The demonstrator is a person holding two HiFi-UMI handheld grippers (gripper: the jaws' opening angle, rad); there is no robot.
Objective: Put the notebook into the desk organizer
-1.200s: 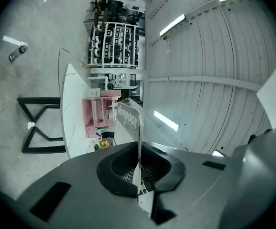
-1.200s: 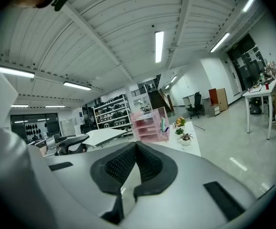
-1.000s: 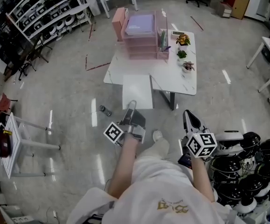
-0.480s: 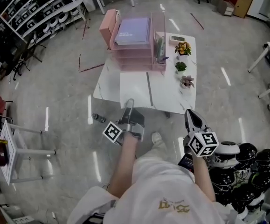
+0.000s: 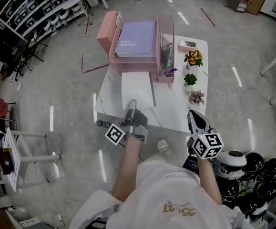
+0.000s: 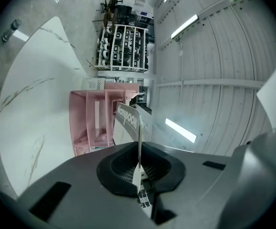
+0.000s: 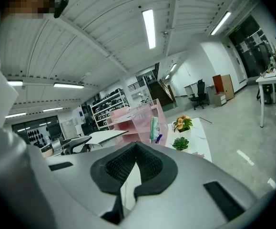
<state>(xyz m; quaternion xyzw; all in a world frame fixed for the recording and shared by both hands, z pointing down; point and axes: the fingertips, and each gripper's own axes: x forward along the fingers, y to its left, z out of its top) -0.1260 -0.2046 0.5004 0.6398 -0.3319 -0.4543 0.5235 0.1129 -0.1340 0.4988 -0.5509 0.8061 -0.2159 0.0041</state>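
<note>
Since the earlier frames the tabletop (image 5: 185, 109) and the pink desk organizer (image 5: 110, 32) have drawn closer beneath us; both hand-held grippers sit at the same place in the head view.

The left hand-held gripper (image 5: 132, 105) is clamped on the near edge of the notebook (image 5: 137, 87), which juts forward over the near part of the tabletop, short of the organizer. In the left gripper view the notebook (image 6: 128, 122) stands edge-on between the closed jaws. The right hand-held gripper (image 5: 194, 116) has its jaws together on nothing.

We judge the notebook light and thin, with a cover smooth enough to slide under a loose pinch. Held by one edge, it may sag or flap at the far end. A hold near the spine, if it can be had, should keep it stiffer when it meets a slot.

It looks plain white and rectangular, with dark lettering on the cover. A purple book (image 5: 138, 37) already lies atop the organizer.
</note>
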